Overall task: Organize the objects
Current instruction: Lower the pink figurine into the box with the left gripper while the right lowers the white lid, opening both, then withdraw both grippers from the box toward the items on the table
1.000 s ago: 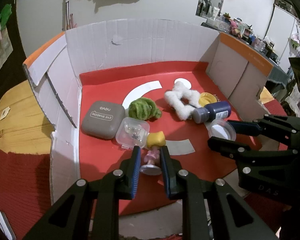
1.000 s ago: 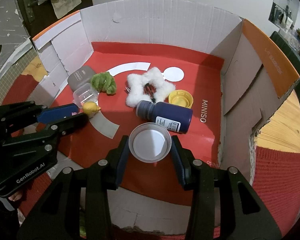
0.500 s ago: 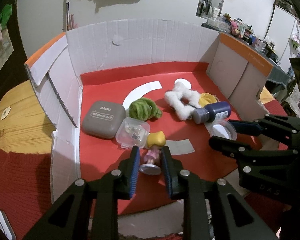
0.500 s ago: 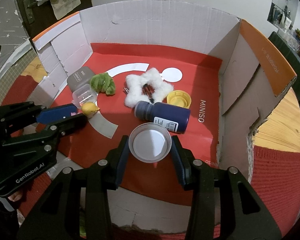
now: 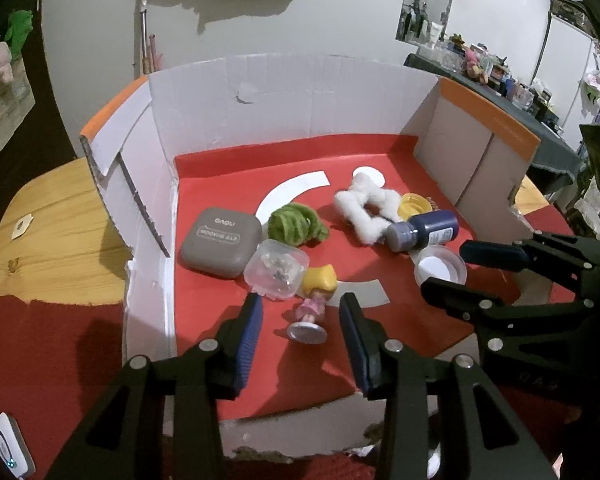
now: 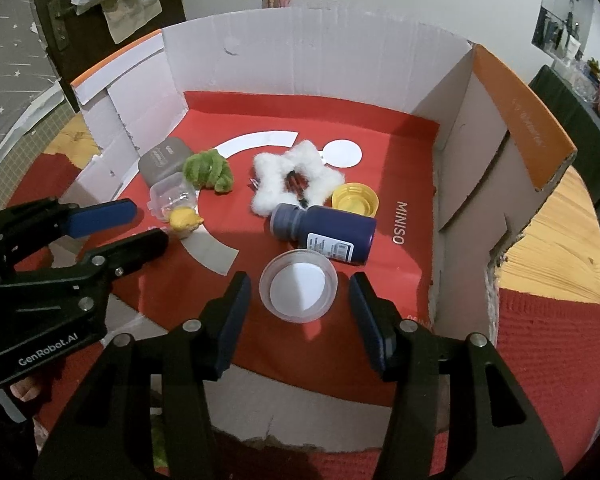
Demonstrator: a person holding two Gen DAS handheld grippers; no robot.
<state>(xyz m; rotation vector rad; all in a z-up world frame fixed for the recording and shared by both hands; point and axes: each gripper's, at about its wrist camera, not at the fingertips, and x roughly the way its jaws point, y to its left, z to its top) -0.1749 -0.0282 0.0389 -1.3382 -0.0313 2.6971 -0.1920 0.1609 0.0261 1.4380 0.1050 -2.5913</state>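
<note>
A small doll (image 5: 314, 304) with yellow hair and a pink dress lies on the red floor of the cardboard box (image 5: 284, 100), its round base toward me. My left gripper (image 5: 300, 312) straddles it with jaws opening, and the pads stand clear of it. A clear round lid (image 6: 299, 291) rests on the floor between the fingers of my right gripper (image 6: 299, 286). Those jaws are opening too, with a gap on each side. The lid (image 5: 440, 270) and right gripper (image 5: 446, 268) also show at the right of the left wrist view.
Further in lie a grey case (image 5: 220, 242), a clear small box (image 5: 276, 270), a green fuzzy toy (image 5: 296, 224), a white fluffy star (image 6: 296, 178), a yellow cap (image 6: 355, 200) and a dark blue bottle (image 6: 326, 230) on its side. Cardboard walls close three sides.
Both grippers' jaws have spread. The left has let go of the doll and the right has let go of the clear lid. Neither hand has shifted.
</note>
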